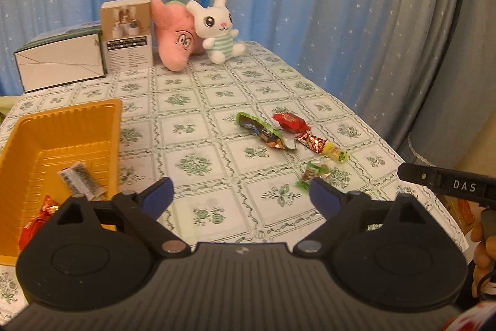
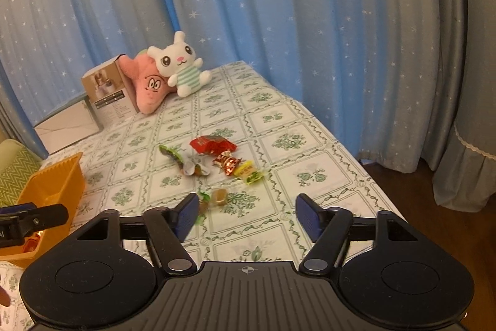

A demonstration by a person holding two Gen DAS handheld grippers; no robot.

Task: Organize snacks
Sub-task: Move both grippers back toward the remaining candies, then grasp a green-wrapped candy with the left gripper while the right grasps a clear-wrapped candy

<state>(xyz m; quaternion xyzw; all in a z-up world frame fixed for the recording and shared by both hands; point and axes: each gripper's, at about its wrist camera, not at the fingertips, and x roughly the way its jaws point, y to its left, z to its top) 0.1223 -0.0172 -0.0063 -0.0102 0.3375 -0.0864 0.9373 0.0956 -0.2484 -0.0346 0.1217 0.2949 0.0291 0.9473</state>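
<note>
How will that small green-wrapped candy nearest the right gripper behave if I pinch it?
The green-wrapped candy probably has a firm lump centre with floppy twisted ends. It looks light, so it may skid on the smooth tablecloth if nudged.

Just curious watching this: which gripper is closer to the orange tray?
Left. The left gripper hangs open beside the orange tray, its left finger at the rim. The right gripper sits farther right, over the scattered candies.

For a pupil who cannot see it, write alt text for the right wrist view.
An open right gripper, holding nothing, points at loose wrapped snacks scattered on a floral tablecloth. An orange tray sits at the left, and plush toys and boxes stand against a starry blue curtain.
</note>
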